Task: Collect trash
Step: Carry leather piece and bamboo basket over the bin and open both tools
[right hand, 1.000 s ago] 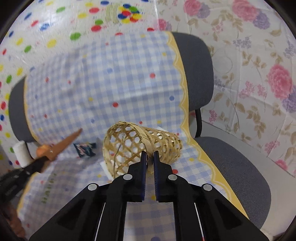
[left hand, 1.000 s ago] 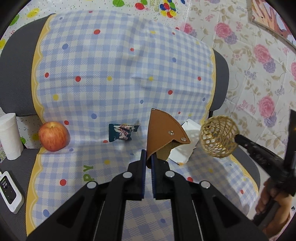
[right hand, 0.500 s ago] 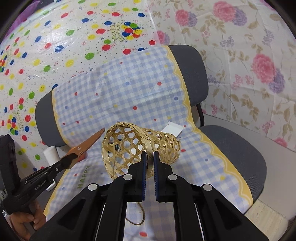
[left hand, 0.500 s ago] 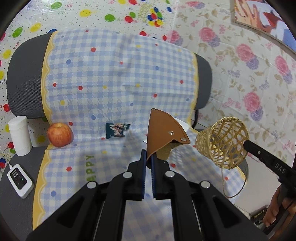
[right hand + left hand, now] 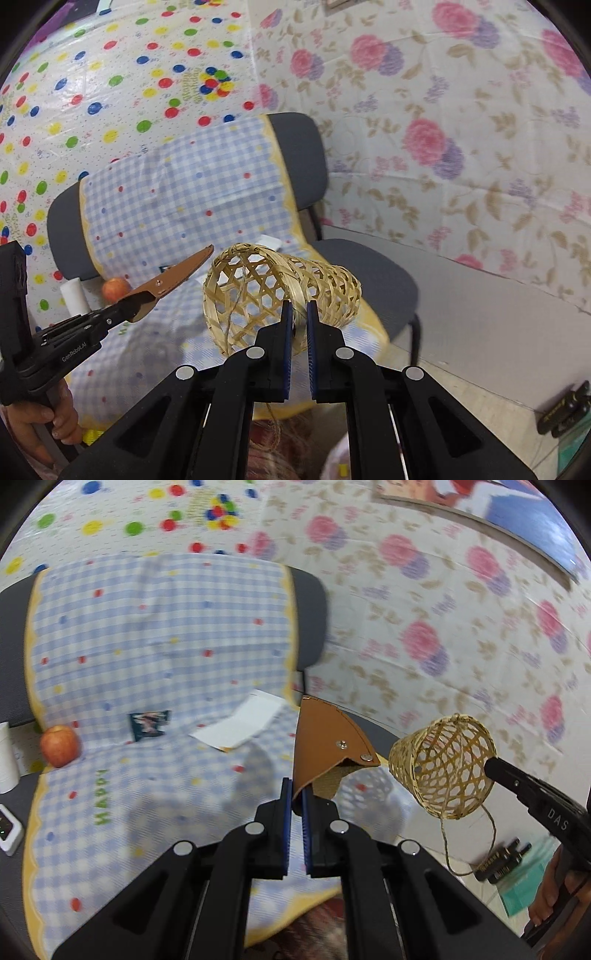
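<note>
My left gripper (image 5: 294,797) is shut on a brown leather pouch (image 5: 325,746), held in the air in front of the chair seat; it also shows in the right wrist view (image 5: 173,277). My right gripper (image 5: 299,314) is shut on the rim of a woven bamboo basket (image 5: 280,288), held up to the right of the pouch (image 5: 443,764), with a twine loop hanging below it. A white paper (image 5: 240,722) and a dark teal wrapper (image 5: 149,722) lie on the checked cloth (image 5: 147,794).
A red apple (image 5: 60,744) sits at the cloth's left edge, beside a white cylinder (image 5: 7,760) and a small white device (image 5: 9,829). The grey chair back (image 5: 310,616) stands behind. A black object (image 5: 500,856) and a teal packet (image 5: 524,882) lie on the floor at right.
Both grippers have pulled back and up from the seat with the pouch and basket. The white paper is now uncovered, and the basket has swung further right.
</note>
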The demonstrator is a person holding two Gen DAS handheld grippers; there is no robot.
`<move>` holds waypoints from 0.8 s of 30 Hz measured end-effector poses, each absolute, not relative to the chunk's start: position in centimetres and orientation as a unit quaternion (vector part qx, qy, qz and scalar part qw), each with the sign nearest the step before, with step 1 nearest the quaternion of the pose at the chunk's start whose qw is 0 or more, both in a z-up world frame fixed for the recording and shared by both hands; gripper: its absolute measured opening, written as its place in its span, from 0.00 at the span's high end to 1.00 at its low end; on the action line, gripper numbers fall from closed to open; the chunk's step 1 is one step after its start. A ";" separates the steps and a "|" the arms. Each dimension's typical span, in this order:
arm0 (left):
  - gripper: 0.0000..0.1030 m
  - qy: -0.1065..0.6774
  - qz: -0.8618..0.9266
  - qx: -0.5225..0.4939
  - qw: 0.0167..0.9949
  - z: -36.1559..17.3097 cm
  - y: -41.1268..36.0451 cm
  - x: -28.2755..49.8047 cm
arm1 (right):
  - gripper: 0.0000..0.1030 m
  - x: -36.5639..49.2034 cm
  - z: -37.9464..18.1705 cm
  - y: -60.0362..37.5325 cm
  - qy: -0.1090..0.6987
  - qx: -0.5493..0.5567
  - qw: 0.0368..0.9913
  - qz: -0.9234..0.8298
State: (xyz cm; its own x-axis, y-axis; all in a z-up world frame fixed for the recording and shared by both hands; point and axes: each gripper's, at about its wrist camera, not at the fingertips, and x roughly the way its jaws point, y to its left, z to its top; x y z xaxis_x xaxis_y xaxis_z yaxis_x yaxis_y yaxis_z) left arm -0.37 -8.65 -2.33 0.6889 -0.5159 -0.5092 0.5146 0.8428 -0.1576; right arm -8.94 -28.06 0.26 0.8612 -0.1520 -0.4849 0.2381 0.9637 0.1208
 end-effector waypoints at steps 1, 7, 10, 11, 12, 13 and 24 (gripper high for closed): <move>0.97 0.279 -0.292 0.003 0.915 -2.4 -9.5 -1.0 | 0.92 -9.6 0.2 -28.4 0.243 0.088 0.960 -0.111; 0.97 0.282 -0.350 0.023 0.893 -3.1 -13.1 -3.9 | 0.92 -14.6 -0.1 -30.8 0.250 0.091 0.949 -0.171; 0.97 0.289 -0.380 0.033 0.878 -3.7 -14.9 -5.3 | 0.92 -16.8 -0.4 -31.5 0.255 0.090 0.943 -0.196; 0.97 0.292 -0.389 0.036 0.873 -3.9 -15.4 -5.7 | 0.92 -17.4 -0.5 -31.6 0.255 0.088 0.941 -0.203; 0.97 0.295 -0.397 0.040 0.868 -4.2 -15.8 -6.1 | 0.92 -17.9 -0.5 -31.8 0.257 0.088 0.939 -0.209; 0.97 0.298 -0.406 0.044 0.863 -4.5 -16.4 -6.6 | 0.92 -18.7 -0.7 -32.1 0.259 0.090 0.937 -0.216; 0.97 0.320 -0.452 0.076 0.829 -6.2 -20.9 -8.7 | 0.92 -21.6 -1.7 -34.2 0.267 0.108 0.925 -0.249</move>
State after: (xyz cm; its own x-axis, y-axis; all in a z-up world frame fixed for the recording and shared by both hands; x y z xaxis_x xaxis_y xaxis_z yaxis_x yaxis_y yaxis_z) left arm -8.75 -20.91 -6.23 0.3858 -0.7012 -0.5996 0.7986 0.5792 -0.1634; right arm -21.56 -34.24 -1.73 0.7338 -0.4023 -0.5474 0.5173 0.8532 0.0665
